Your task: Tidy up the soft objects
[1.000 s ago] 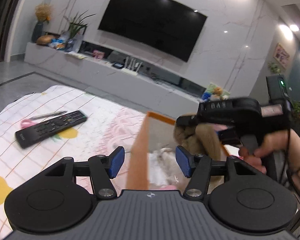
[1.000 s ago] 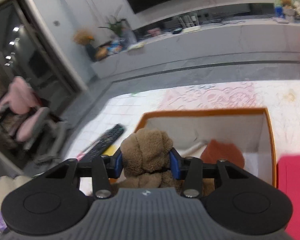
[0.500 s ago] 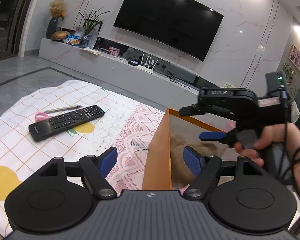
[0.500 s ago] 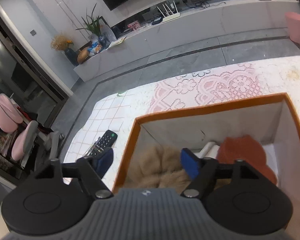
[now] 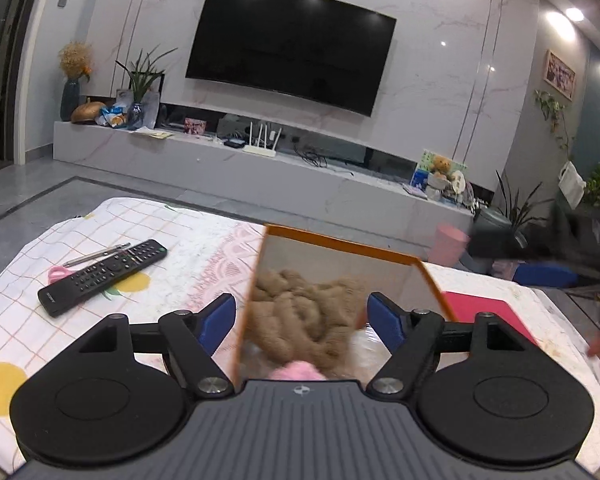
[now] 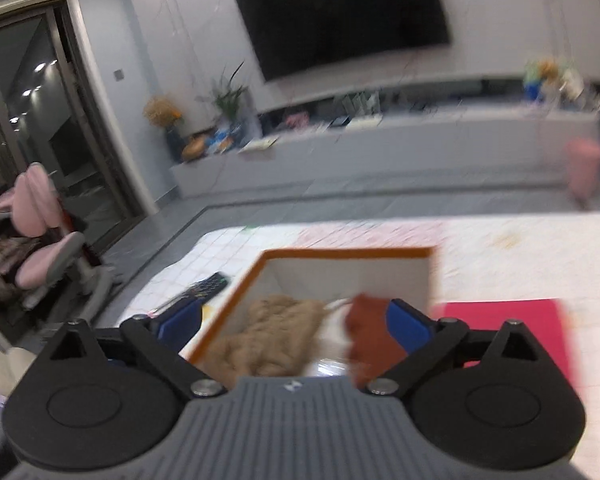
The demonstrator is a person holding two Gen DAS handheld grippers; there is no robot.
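on the left of the cloth-covered table (image 5: pixel 28 264) the remote control (image 5: pixel 102 277) lies untouched. the left gripper (image 5: pixel 300 318) hangs spread wide and empty, straddling the orange-rimmed box's (image 5: pixel 342 243) near wall. inside lies the tan plush toy (image 5: pixel 304 312) — a second ago it was pinched in the right gripper (image 6: pixel 294 318) above the box, so that drop-off looks done. beside it sits a rust-brown soft item (image 6: pixel 366 330). the right gripper now gapes wide with nothing in it, pulled back and blurred — likely free for the next soft thing.
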